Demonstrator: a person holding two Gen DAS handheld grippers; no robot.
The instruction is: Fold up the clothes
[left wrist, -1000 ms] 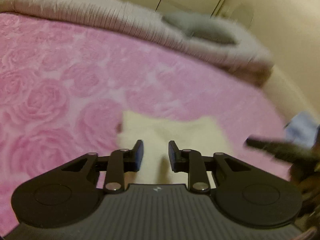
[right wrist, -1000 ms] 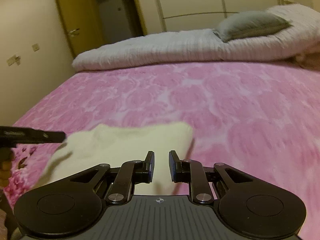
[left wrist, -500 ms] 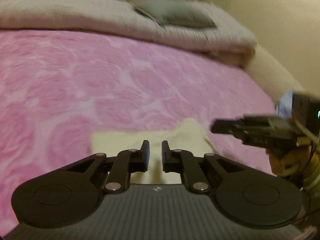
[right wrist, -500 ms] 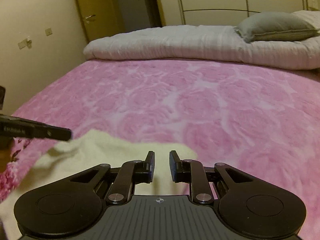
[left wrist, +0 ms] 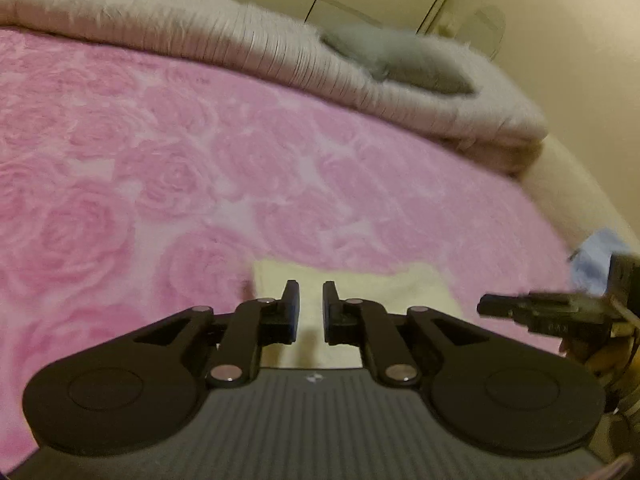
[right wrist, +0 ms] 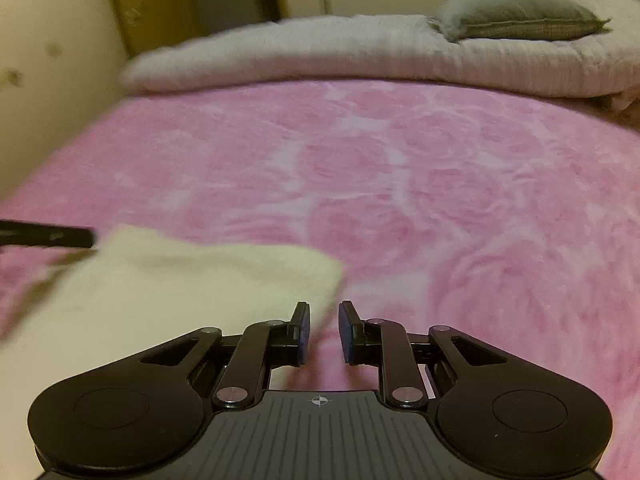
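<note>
My left gripper (left wrist: 307, 304) hangs released over the near edge of the bed (left wrist: 200, 168), jaws apart with nothing between them; my right gripper (right wrist: 323, 330) is likewise released. The pink rose blanket (right wrist: 400, 184) covers most of the bed, a rolled grey duvet (right wrist: 320, 52) across the far end, a grey pillow (right wrist: 516, 14) on it. The cream garment (right wrist: 168, 296) lies near, left of my right gripper.

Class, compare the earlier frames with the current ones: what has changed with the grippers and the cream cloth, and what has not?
The right gripper has shifted right, off the cream cloth; its gap now frames the pink blanket. The left gripper reopened slightly after narrowing. Neither gripper holds anything. The cloth stays flat on the blanket.
</note>
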